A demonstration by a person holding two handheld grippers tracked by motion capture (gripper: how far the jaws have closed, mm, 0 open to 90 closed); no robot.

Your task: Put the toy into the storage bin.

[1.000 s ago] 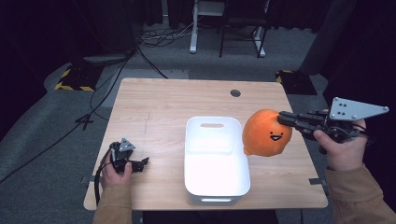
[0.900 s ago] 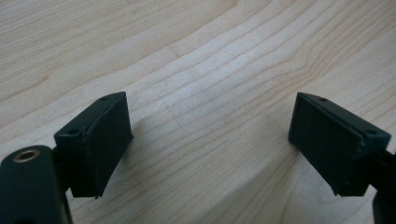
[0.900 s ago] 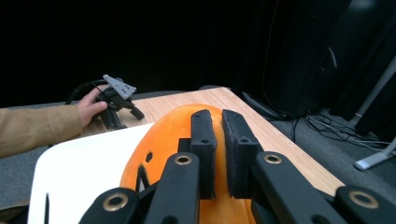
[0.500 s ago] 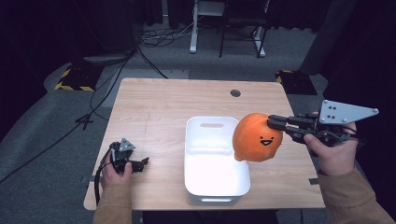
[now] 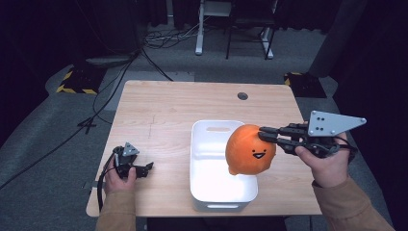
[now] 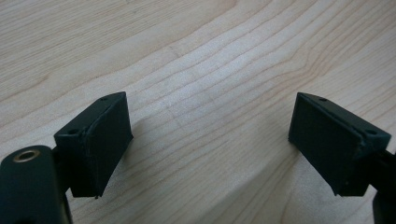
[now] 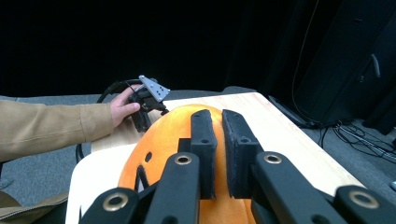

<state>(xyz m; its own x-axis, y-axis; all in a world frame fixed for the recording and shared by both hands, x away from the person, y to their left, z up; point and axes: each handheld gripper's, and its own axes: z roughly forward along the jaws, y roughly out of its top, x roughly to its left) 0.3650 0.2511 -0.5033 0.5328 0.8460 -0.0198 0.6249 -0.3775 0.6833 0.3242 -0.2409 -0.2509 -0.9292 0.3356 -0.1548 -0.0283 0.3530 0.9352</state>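
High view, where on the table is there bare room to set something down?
The far strip of the light wooden table beyond the white plastic bin lies bare up to the round grommet hole. So does the left part between bin and left tool. It is crowded over the bin, where the right tool holds the orange plush toy.

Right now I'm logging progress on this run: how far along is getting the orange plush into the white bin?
Done: the right gripper is shut on the top of the orange plush and holds it off the table, over the right side of the white bin. In hand: carrying it over the bin. Left: lowering it in and letting go. The left gripper rests open on the wooden table, holding nothing.
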